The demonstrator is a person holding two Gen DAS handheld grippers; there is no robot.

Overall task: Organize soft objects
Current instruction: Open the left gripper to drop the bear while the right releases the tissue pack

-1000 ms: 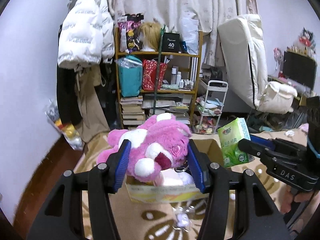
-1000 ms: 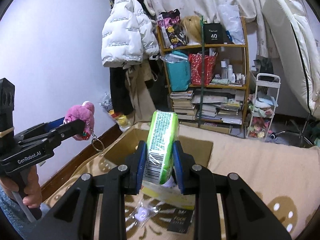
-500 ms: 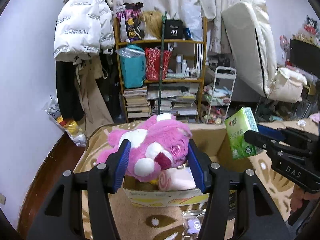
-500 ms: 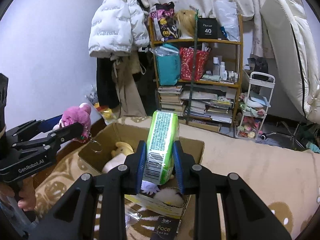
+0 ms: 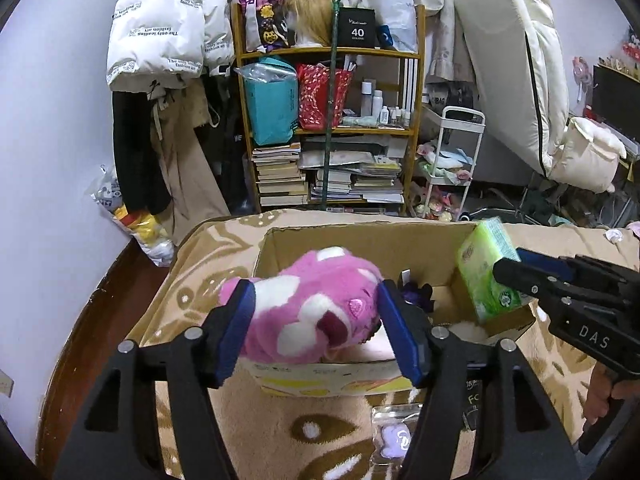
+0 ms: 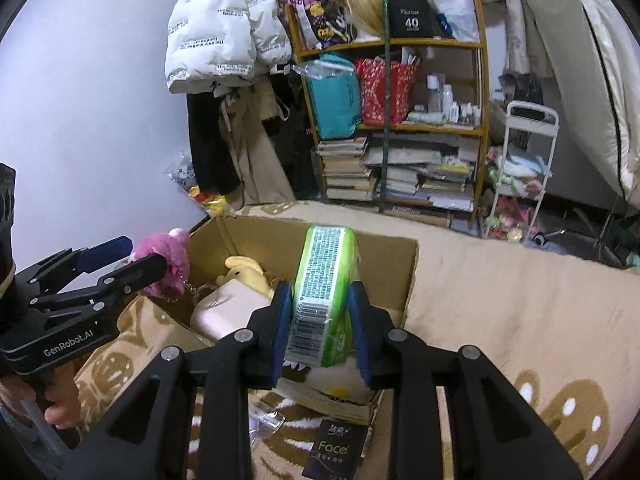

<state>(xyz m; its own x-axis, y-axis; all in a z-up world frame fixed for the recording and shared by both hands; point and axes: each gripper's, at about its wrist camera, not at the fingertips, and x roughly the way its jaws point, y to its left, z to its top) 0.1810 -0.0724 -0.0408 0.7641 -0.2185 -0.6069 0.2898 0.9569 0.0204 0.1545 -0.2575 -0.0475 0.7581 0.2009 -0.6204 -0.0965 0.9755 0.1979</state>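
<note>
My left gripper (image 5: pixel 318 330) is shut on a pink and white plush bear (image 5: pixel 316 304) and holds it over the near left part of an open cardboard box (image 5: pixel 360 240). My right gripper (image 6: pixel 320 324) is shut on a green tissue pack (image 6: pixel 326 292), upright over the box's (image 6: pixel 404 280) near right side. The tissue pack (image 5: pixel 486 268) and right gripper (image 5: pixel 516 272) also show in the left wrist view. The bear (image 6: pixel 164 258) shows in the right wrist view. A yellow plush (image 6: pixel 244 274) and a pink soft item (image 6: pixel 228 312) lie in the box.
The box stands on a beige patterned blanket (image 6: pixel 500 300). A clear packet (image 5: pixel 394 436) and a black "Face" pack (image 6: pixel 336 452) lie in front of the box. A cluttered shelf (image 5: pixel 332 128), a hanging white jacket (image 5: pixel 160 28) and a white cart (image 5: pixel 452 164) stand behind.
Both grippers have come down and closer to the box, each still holding its item. The box's inside now shows more fully.
</note>
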